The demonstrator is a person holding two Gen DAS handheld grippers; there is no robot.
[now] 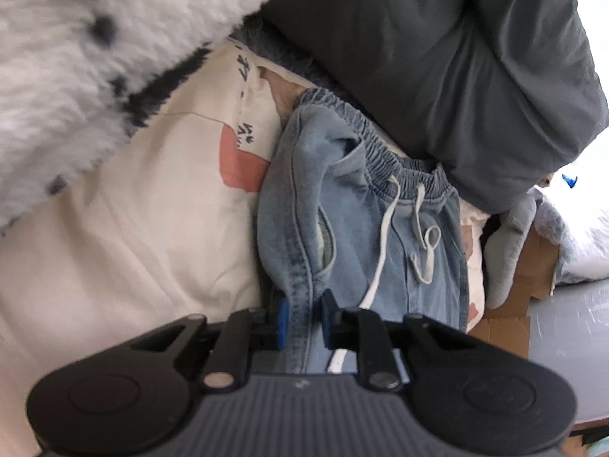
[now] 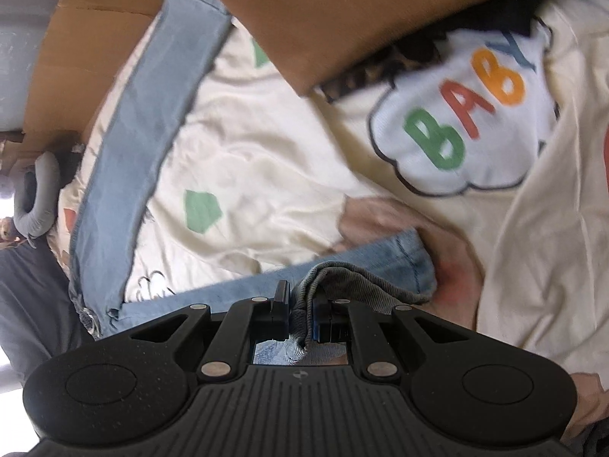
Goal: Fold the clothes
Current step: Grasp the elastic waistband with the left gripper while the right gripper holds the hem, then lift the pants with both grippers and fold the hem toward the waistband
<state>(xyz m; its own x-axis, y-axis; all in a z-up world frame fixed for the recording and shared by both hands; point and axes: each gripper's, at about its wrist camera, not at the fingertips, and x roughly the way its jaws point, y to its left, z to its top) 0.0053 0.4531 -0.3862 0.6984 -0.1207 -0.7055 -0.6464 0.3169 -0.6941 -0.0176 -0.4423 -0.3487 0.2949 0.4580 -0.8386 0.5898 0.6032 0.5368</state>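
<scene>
A cream printed sheet (image 2: 266, 160) spreads under everything and serves as the landmark. On it lie the light blue jeans (image 1: 399, 236), waistband and white drawstring (image 1: 384, 236) towards a dark grey garment (image 1: 456, 68) at the sheet's far edge. A fluffy white spotted fabric (image 1: 76, 57) overhangs the sheet. A brown cardboard flap (image 2: 342, 11) covers part of it. The left tool (image 1: 304, 316) is clamped narrow on a jeans side seam; the right tool (image 2: 300, 304) pinches a bunched jeans hem.
</scene>
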